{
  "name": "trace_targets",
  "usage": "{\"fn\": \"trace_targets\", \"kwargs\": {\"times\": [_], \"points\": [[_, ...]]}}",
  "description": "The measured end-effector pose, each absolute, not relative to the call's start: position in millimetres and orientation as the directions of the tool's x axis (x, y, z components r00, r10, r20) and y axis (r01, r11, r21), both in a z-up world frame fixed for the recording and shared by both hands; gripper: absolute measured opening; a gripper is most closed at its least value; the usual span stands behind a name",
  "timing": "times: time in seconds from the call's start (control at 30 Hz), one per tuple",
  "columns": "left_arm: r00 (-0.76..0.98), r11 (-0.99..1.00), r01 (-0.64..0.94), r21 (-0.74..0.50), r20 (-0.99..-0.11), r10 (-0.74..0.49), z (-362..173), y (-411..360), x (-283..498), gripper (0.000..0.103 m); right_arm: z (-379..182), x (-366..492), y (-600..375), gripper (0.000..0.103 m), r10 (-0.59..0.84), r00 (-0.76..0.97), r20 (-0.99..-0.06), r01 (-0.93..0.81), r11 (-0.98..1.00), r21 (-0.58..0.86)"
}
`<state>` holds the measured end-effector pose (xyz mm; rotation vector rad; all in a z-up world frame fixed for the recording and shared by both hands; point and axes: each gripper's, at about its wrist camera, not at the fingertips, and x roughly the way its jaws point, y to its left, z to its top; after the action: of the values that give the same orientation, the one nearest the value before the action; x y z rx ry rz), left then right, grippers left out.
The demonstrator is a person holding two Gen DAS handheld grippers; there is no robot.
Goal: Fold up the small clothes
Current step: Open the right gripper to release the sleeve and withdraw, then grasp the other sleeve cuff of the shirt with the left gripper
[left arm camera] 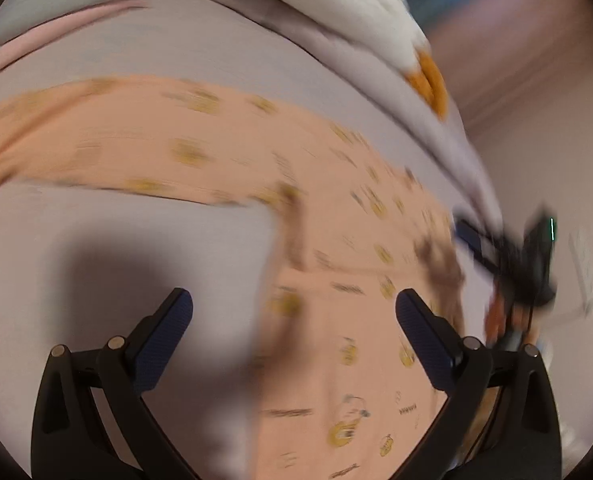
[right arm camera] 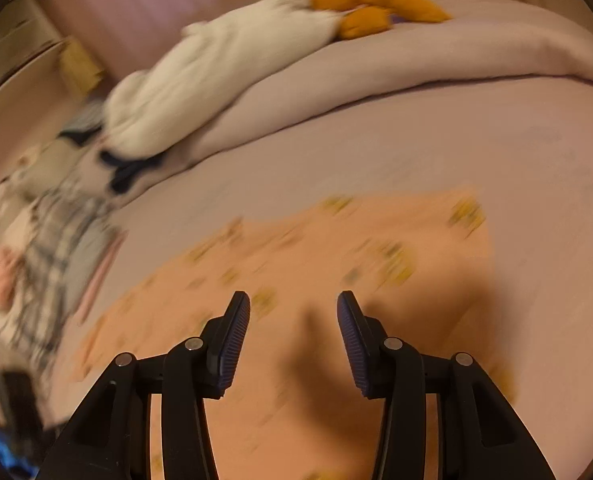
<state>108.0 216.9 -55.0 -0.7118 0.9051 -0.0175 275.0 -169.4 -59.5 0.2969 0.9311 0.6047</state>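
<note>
A small peach garment [left arm camera: 336, 320] with yellow prints lies spread on the pale lilac bed sheet [left arm camera: 116, 220]. One long part of it stretches to the left in the left wrist view. My left gripper [left arm camera: 294, 308] is open and empty above the garment's edge. My right gripper [right arm camera: 293, 312] is open and empty above the same garment [right arm camera: 296, 248]. The right gripper also shows, blurred, at the right of the left wrist view [left arm camera: 508, 256]. Both views are motion-blurred.
A white plush goose with orange feet [right arm camera: 224, 68] lies on the rolled duvet [right arm camera: 456, 48] at the back of the bed. A pile of other clothes, plaid and pink [right arm camera: 36, 248], sits at the left. A pink cloth [left arm camera: 56, 40] lies beyond the garment.
</note>
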Motion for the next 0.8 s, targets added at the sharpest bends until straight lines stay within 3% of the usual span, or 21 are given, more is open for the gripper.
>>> {"fn": "trace_targets", "kwargs": {"times": [0.1,0.3,0.43,0.67,0.8], "points": [[0.699,0.665,-0.408,-0.626,-0.683,-0.213,-58.9,270.0,69.5,0.102,-62.5,250.8,-157.9,0.048,0.644,0.417,-0.641,-0.377,0.765,0.522],[0.767,0.440,-0.535,-0.722,-0.633,-0.107,-78.5,339.3,12.9,0.102,-70.2,206.0,-131.8,0.050,0.711,0.339,-0.616,-0.401,0.701,0.590],[0.828,0.281,-0.513,-0.811,-0.554,-0.087,-89.2,368.1,-3.8,0.101,-71.7,181.5,-117.0,0.053,0.705,0.323,-0.632,-0.437,0.703,0.561],[0.863,0.230,-0.470,-0.852,-0.498,-0.081,-92.8,397.6,14.4,0.100,-87.0,167.3,-102.5,0.053,0.696,0.266,-0.667,-0.434,0.705,0.561],[0.851,0.257,-0.485,-0.836,-0.519,-0.082,-97.1,412.8,28.0,0.100,-96.0,161.4,-103.2,0.053,0.681,0.256,-0.686,-0.412,0.719,0.560]]}}
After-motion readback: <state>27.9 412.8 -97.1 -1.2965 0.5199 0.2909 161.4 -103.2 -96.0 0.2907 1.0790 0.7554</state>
